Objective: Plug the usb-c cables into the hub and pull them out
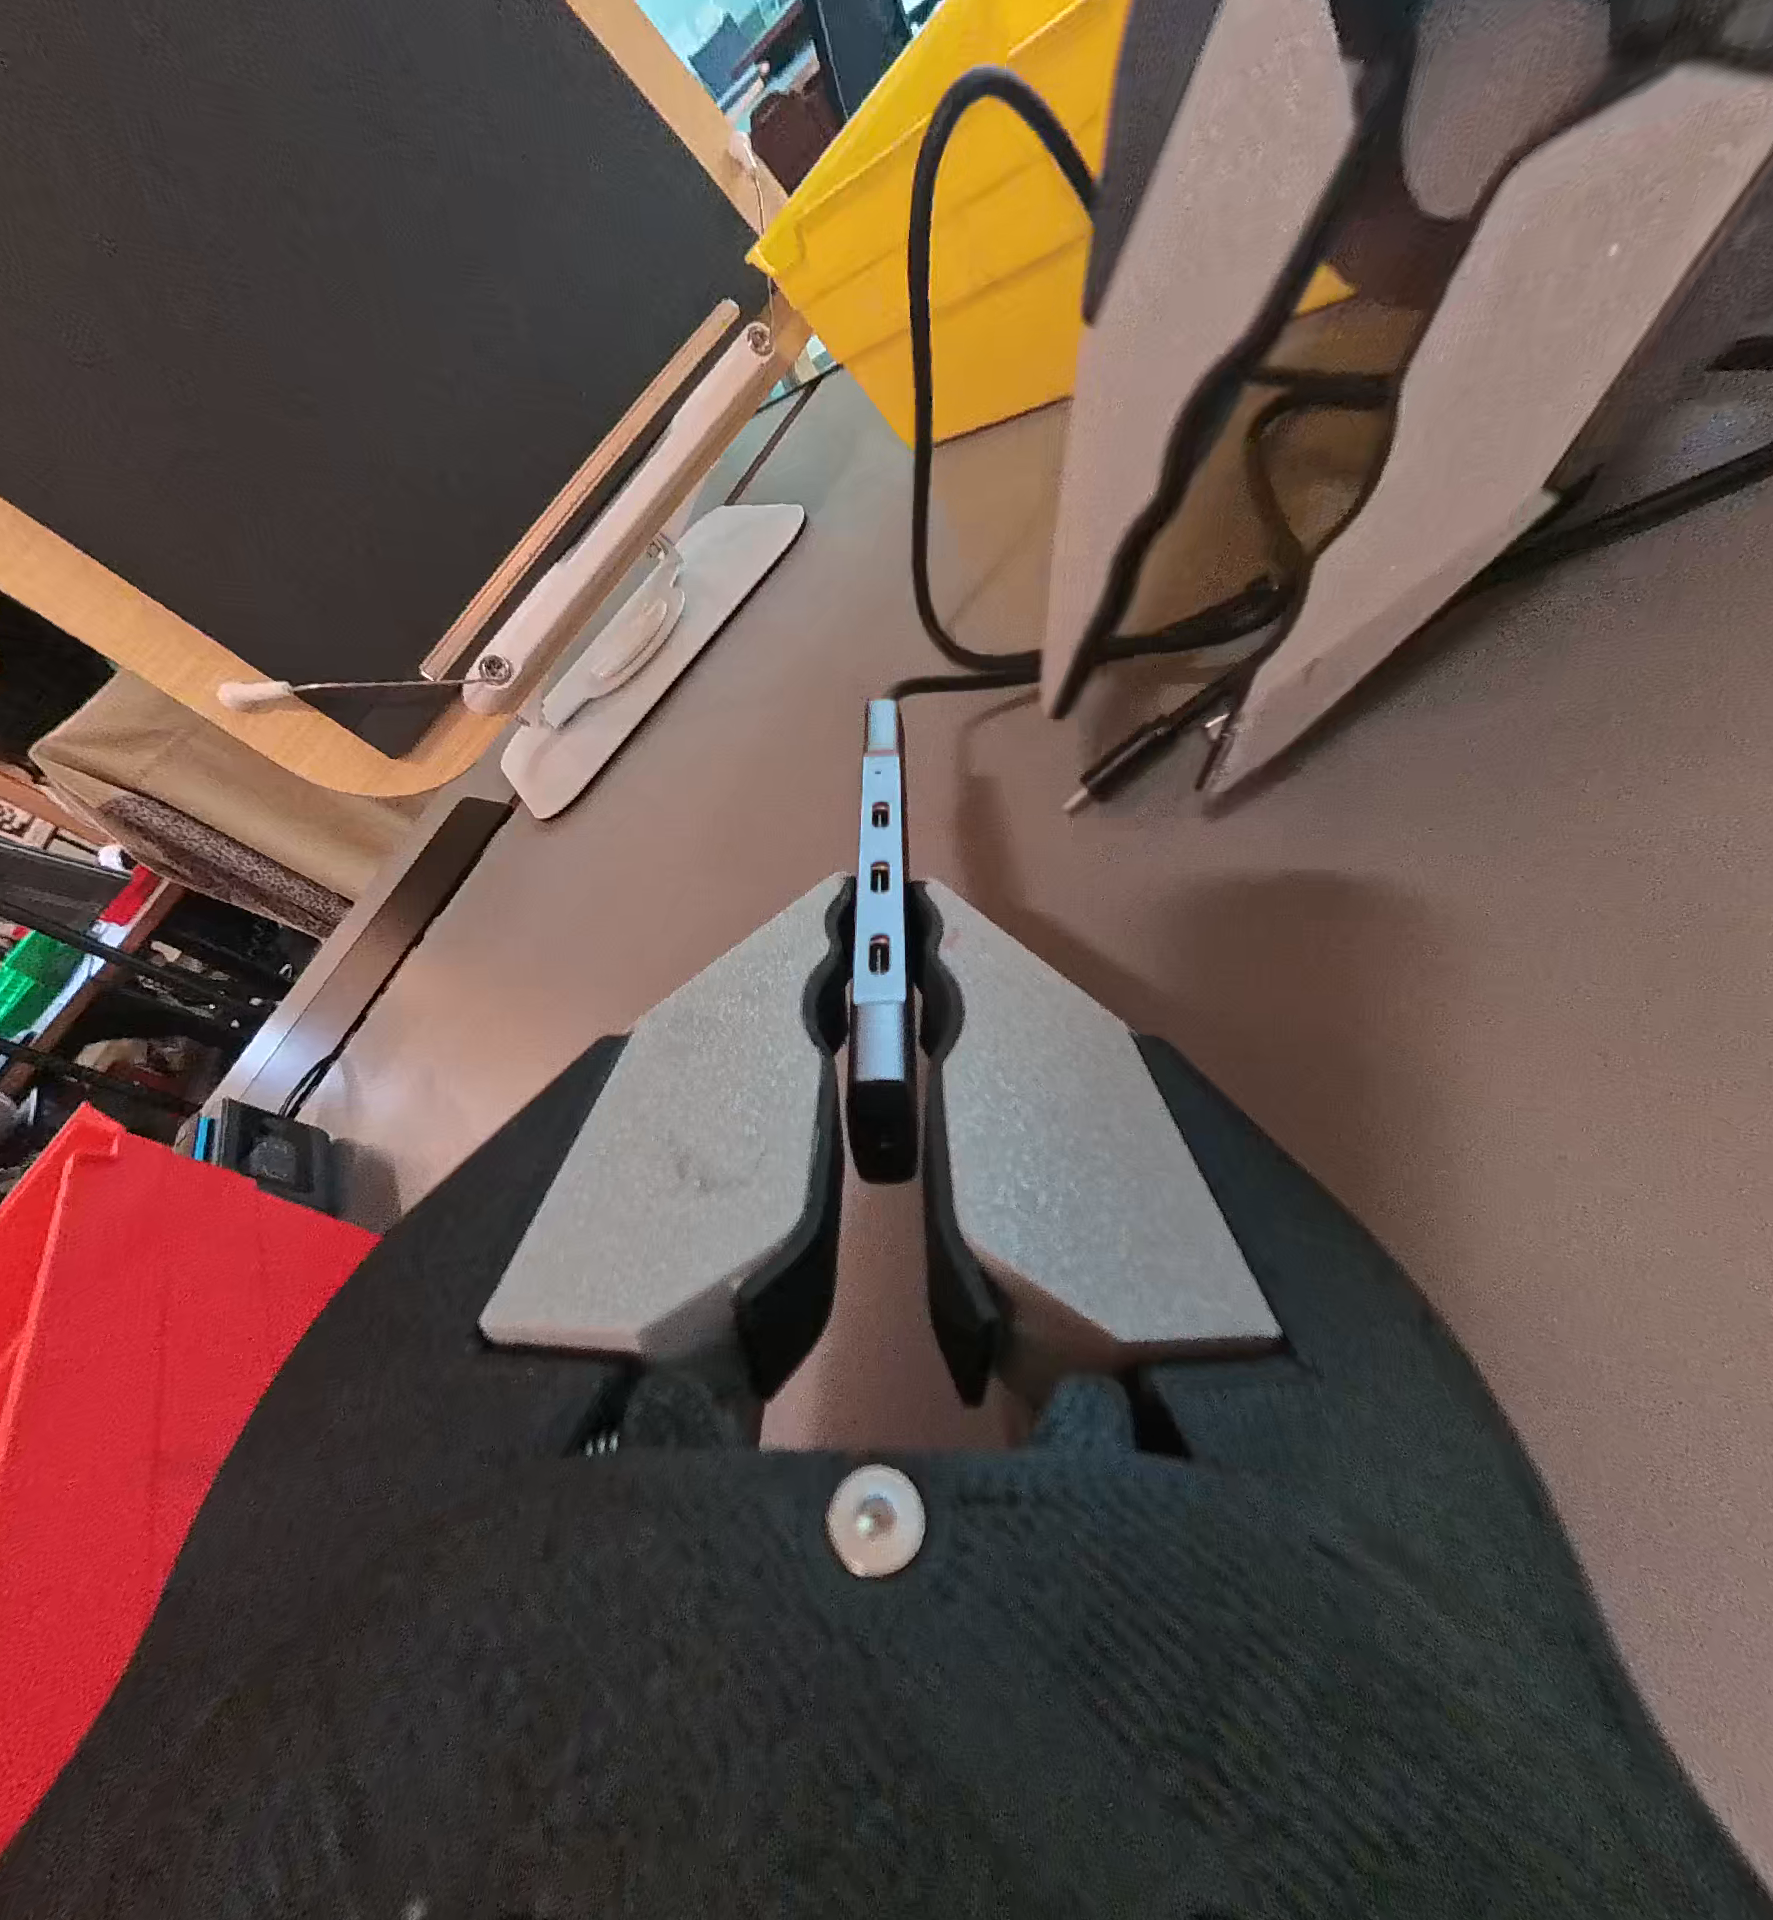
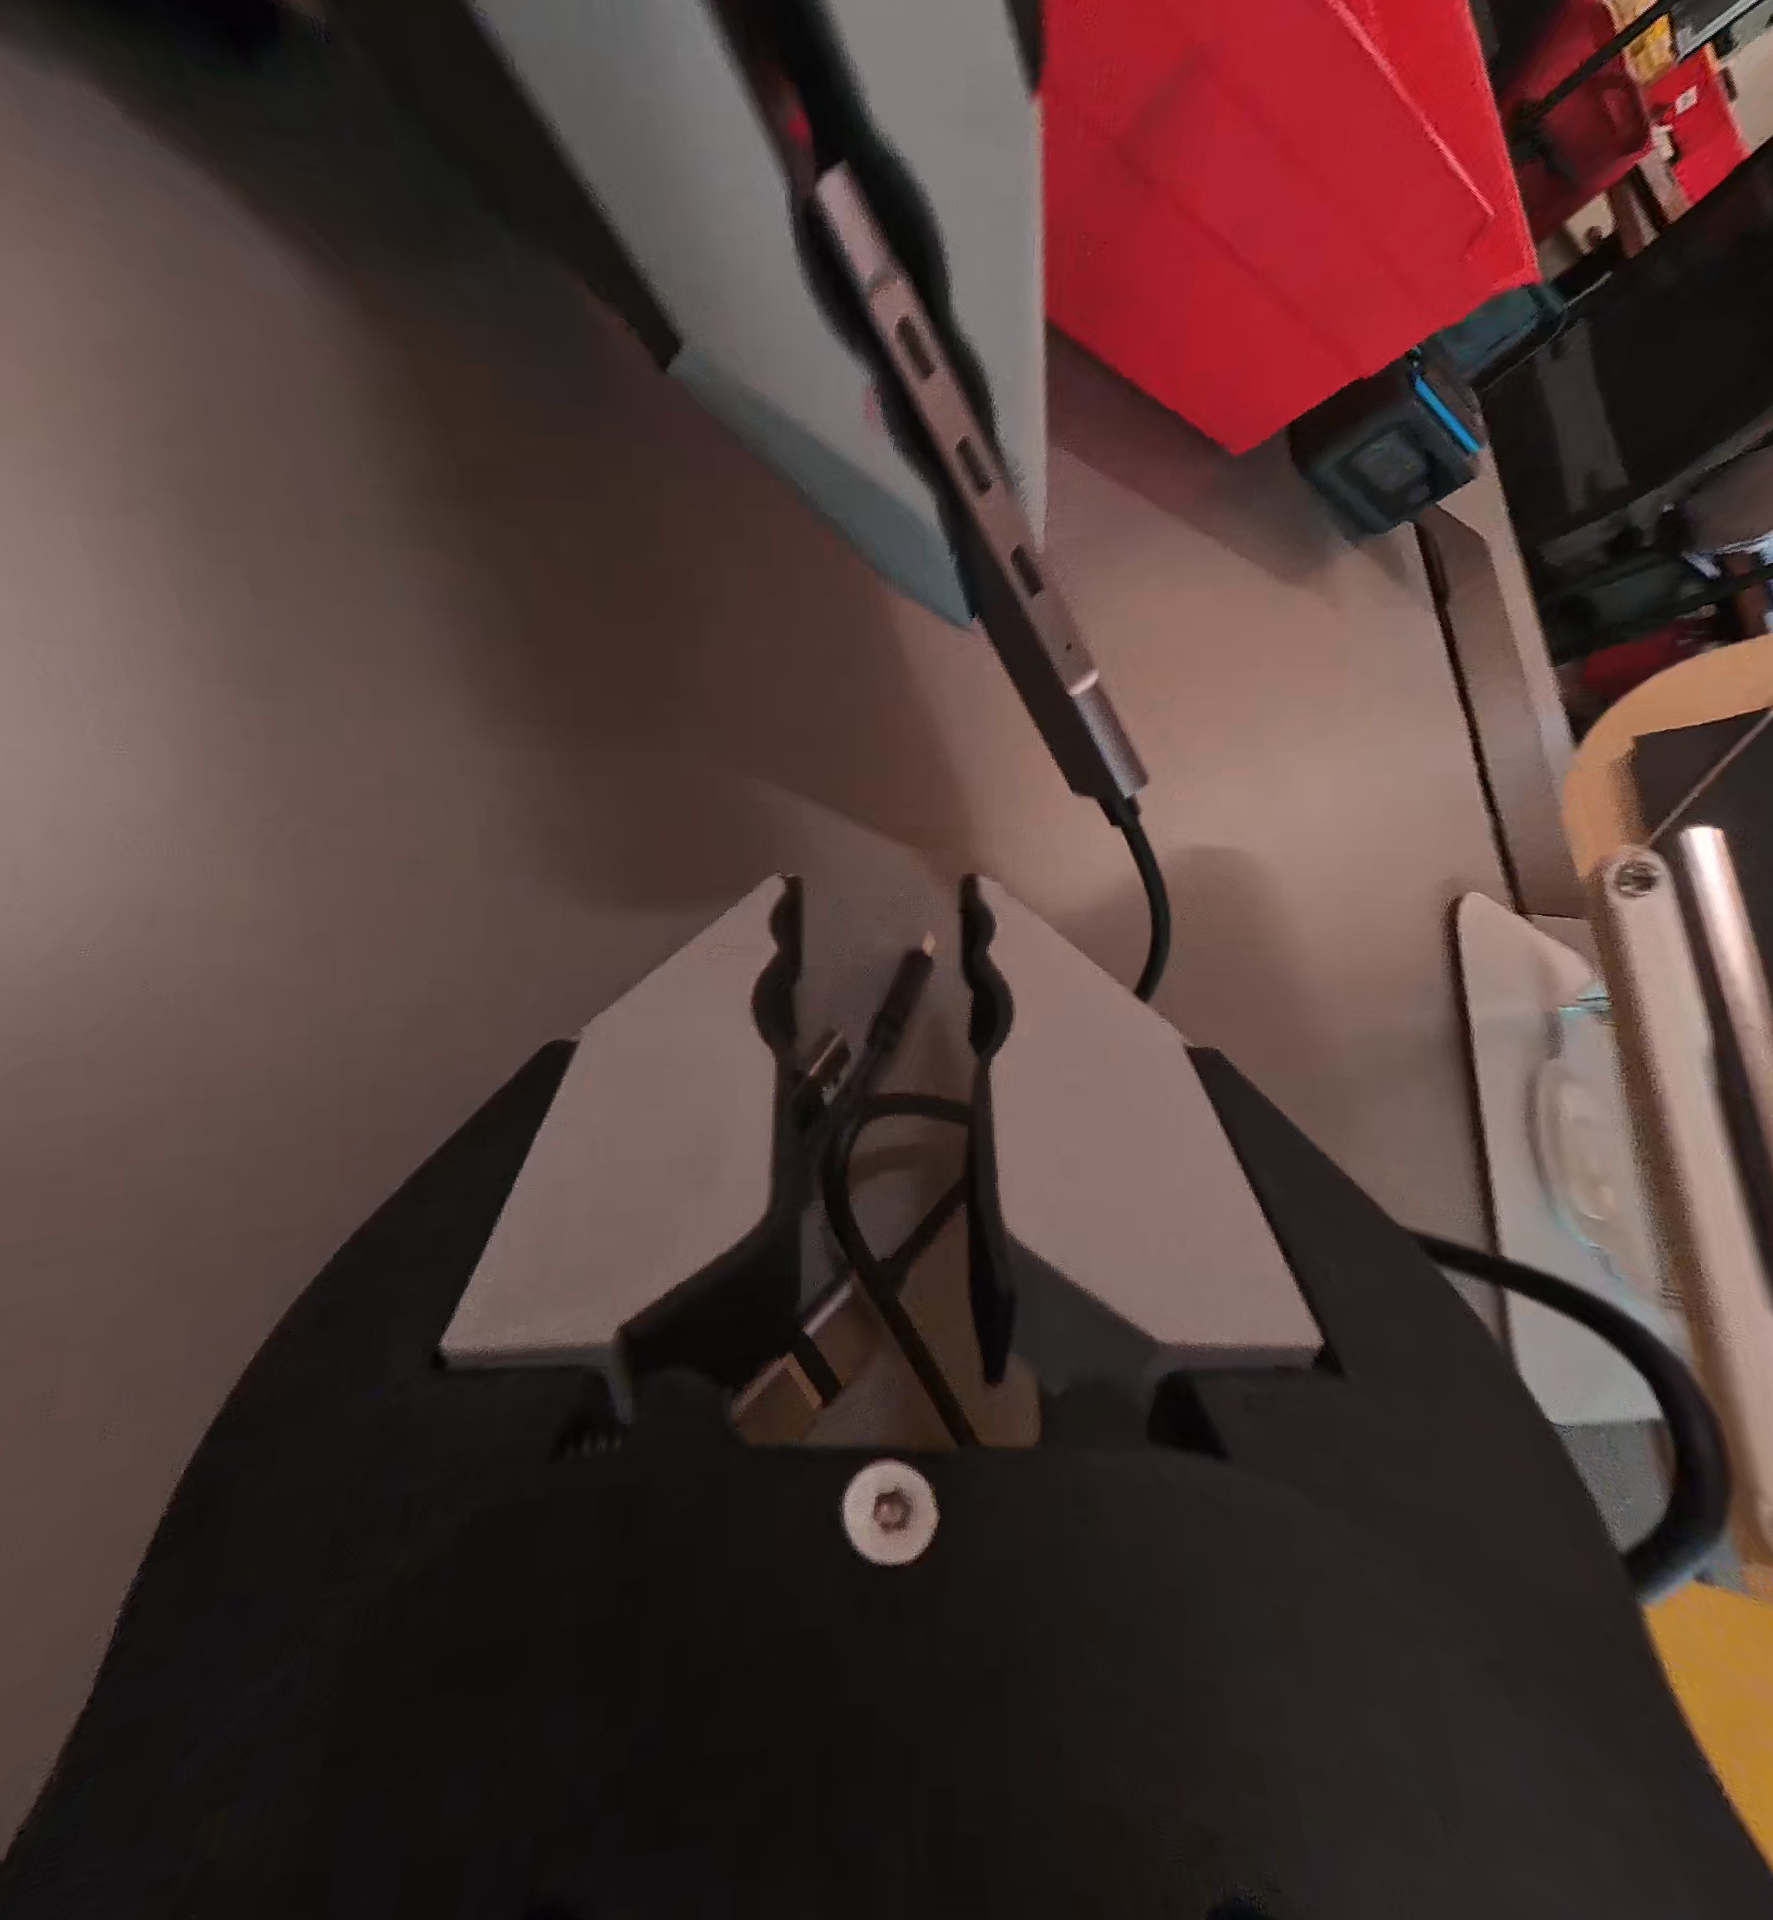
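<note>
My left gripper (image 1: 882,885) is shut on a slim grey hub (image 1: 880,920) and holds it on edge just above the brown table (image 1: 1381,1143), several ports facing up. The hub's black lead (image 1: 923,312) loops away from its far end. My right gripper (image 1: 1136,743) hovers at the upper right over loose black usb-c cables (image 1: 1131,769). In the right wrist view my right gripper (image 2: 880,894) is open, its fingers either side of a usb-c plug (image 2: 903,997) lying on the table, not touching it. The hub (image 2: 975,468) in the left gripper (image 2: 1007,587) is just ahead.
A yellow bin (image 1: 965,260) stands at the back and a red bin (image 1: 82,1403) at the table's near left. A white stand base (image 1: 653,644) and a wood-framed black board (image 1: 290,312) sit on the left. A small black device (image 2: 1401,457) is at the table edge. Across from one pair of fingers to the other is roughly 6 cm.
</note>
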